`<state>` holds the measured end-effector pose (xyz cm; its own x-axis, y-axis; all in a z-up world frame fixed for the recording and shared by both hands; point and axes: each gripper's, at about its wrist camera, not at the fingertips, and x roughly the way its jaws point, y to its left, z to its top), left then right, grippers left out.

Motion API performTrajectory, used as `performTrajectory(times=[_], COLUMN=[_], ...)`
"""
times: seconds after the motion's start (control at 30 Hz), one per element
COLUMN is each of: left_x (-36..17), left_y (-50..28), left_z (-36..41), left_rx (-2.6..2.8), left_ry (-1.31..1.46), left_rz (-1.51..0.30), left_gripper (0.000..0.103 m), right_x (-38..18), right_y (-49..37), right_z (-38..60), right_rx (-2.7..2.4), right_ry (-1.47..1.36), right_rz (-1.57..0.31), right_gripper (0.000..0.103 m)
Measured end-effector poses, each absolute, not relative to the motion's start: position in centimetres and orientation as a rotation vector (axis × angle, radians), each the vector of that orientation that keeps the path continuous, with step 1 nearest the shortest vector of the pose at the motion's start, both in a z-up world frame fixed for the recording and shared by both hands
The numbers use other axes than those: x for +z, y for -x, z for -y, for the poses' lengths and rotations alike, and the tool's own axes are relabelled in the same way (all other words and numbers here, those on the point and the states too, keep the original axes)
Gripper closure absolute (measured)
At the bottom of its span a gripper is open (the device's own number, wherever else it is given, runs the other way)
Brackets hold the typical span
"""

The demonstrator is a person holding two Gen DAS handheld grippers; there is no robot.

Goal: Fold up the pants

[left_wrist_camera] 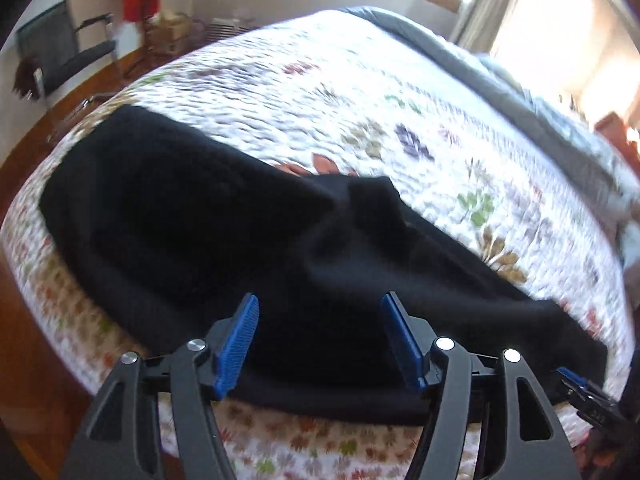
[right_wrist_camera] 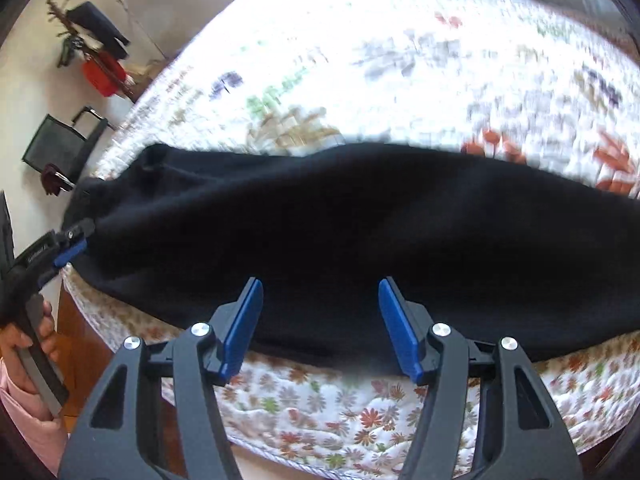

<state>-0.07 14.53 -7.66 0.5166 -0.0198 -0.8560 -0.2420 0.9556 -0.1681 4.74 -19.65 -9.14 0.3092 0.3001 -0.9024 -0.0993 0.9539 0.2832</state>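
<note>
Across the middle of both frames, black pants [left_wrist_camera: 224,232] lie spread on the floral quilt [left_wrist_camera: 360,92]. Left gripper [left_wrist_camera: 320,336] and right gripper [right_wrist_camera: 320,324] hover at the lower centre, both released, blue pads apart above the near hem.

I count one pair of black pants [left_wrist_camera: 240,248], one floral quilt [left_wrist_camera: 360,92], two grippers [left_wrist_camera: 320,336] [right_wrist_camera: 320,320], one chair [right_wrist_camera: 60,148].

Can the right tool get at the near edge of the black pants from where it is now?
Probably yes. The right tool is open, pointing down at the pants on the quilt. Nothing sits between its pads and the near hem; the left tool is off at the far end.
</note>
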Motion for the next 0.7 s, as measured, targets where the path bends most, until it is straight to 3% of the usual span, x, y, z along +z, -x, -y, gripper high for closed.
performTrajectory(times=[0.17,0.43,0.7], left_x=[-12.3,-7.2,-8.0], left_y=[-1.7,-3.9,-11.4], left_z=[-14.1,-12.2,-9.0], left_rx=[0.151,-0.025,-0.360], left_ry=[0.219,0.221,0.132], left_rz=[-1.112,-1.045,-1.165], left_gripper=[0.035,0.035,0.039], right_x=[-11.4,-7.6,-8.1], right_y=[-4.6,-6.2,-5.8], right_z=[18.9,20.1,21.9], right_rx=[0.260,0.321,0.299], right_ry=[-0.111,-0.171,-0.202], right_rz=[-1.259,-1.193,-1.209], right_gripper=[0.041,0.042,0.041])
